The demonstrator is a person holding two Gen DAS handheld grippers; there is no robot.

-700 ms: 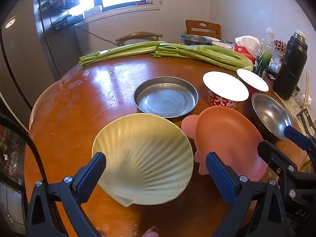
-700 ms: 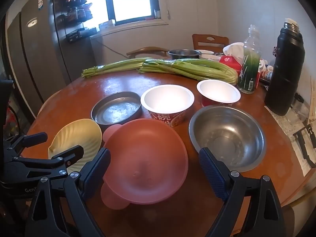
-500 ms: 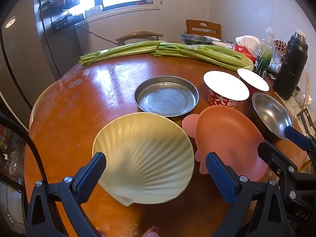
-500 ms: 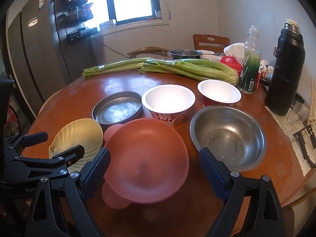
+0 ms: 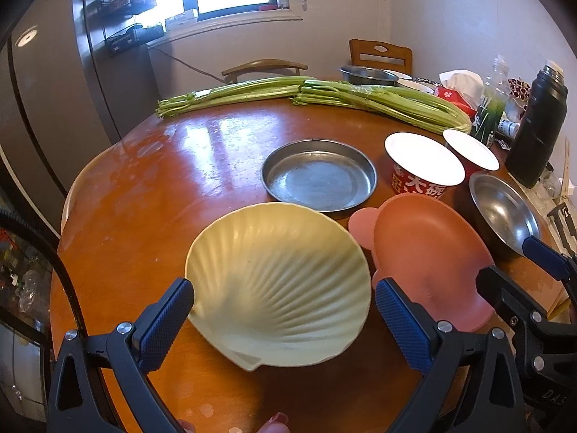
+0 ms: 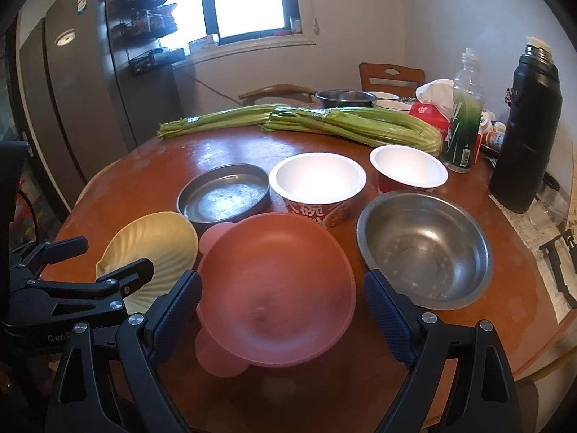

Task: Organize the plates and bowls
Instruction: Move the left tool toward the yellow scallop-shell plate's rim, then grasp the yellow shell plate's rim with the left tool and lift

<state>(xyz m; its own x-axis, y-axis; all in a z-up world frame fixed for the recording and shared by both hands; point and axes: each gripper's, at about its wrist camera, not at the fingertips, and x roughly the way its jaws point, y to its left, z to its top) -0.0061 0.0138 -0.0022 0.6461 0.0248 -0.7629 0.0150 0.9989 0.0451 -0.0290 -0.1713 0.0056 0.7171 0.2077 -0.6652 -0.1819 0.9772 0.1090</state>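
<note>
The round wooden surface carries celery bundles along its far edge. Nearer lie a steel bowl, a pink plate, a cream shell-shaped dish, a flat metal pan and two paper bowls. The left tool stands released astride the shell dish; the right tool stands released astride the pink plate.

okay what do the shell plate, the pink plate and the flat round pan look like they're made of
Shell plate: probably plastic or melamine, cream, ribbed, soft sheen. Pink plate: likely matte plastic or silicone, no glare. Round pan: metal, dull grey with scuffed reflections.
</note>
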